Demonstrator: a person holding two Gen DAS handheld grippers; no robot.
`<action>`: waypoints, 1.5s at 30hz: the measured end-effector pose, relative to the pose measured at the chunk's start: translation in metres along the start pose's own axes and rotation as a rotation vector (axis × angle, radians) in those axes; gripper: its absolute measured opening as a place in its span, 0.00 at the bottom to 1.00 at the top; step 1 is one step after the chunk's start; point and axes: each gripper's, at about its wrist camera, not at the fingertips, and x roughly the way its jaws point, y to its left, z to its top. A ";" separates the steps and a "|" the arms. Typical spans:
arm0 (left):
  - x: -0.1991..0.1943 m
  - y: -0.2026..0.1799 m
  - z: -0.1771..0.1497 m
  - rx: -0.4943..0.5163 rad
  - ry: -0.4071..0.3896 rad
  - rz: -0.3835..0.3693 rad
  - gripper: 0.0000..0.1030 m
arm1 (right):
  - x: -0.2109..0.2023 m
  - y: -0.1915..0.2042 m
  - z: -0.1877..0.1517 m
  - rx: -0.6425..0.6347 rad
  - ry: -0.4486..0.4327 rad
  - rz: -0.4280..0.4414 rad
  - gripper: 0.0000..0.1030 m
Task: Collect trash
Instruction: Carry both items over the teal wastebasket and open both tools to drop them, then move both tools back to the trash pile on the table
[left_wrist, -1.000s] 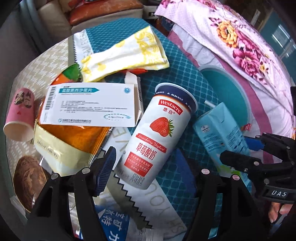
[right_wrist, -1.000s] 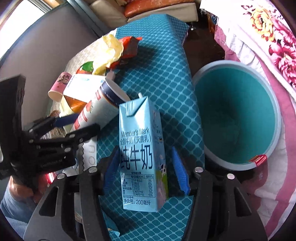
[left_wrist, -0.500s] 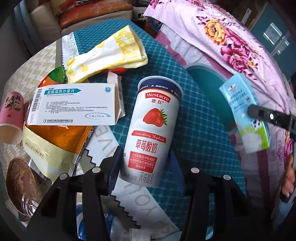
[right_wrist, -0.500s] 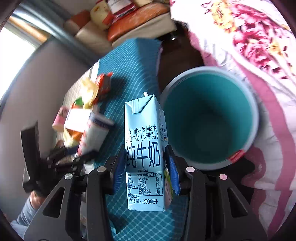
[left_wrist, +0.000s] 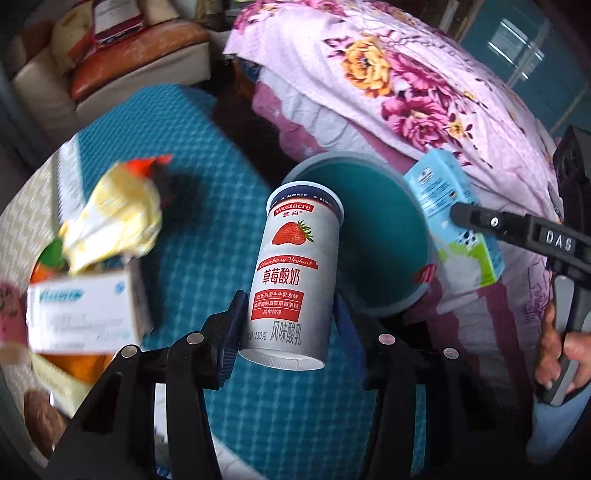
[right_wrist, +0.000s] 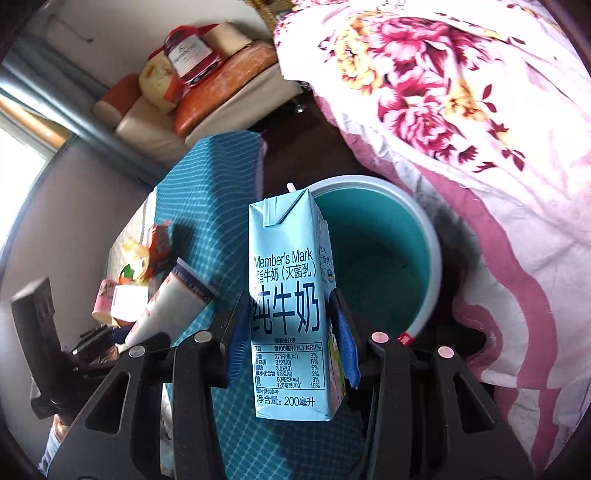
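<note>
My left gripper (left_wrist: 288, 317) is shut on a white strawberry yoghurt cup (left_wrist: 295, 273) and holds it upright in the air, above the table edge beside the teal bin (left_wrist: 380, 240). My right gripper (right_wrist: 291, 332) is shut on a light blue milk carton (right_wrist: 286, 295), upright, just in front of the bin's near rim (right_wrist: 432, 258). In the left wrist view the carton (left_wrist: 454, 218) hangs over the bin's right side. The right wrist view shows the yoghurt cup (right_wrist: 166, 302) at lower left.
The teal-checked tablecloth (left_wrist: 207, 229) carries a medicine box (left_wrist: 81, 317), a yellow wrapper (left_wrist: 114, 221), a pink paper cup (left_wrist: 7, 314) and orange packets at the left. A floral blanket (left_wrist: 424, 92) lies behind and right of the bin. A hand (left_wrist: 557, 354) grips the right tool.
The left jaws closed on the yoghurt cup and lifted it off the table toward the bin. The right gripper carried the milk carton up and over to the bin.
</note>
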 end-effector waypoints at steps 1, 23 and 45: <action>0.004 -0.007 0.006 0.015 0.002 -0.003 0.47 | 0.000 -0.004 0.002 0.006 -0.001 -0.002 0.39; 0.055 -0.038 0.049 0.027 0.010 0.021 0.78 | 0.035 -0.048 0.016 0.077 0.062 -0.045 0.39; -0.002 0.018 -0.006 -0.103 -0.018 0.056 0.90 | 0.021 0.005 0.004 -0.006 0.058 -0.091 0.72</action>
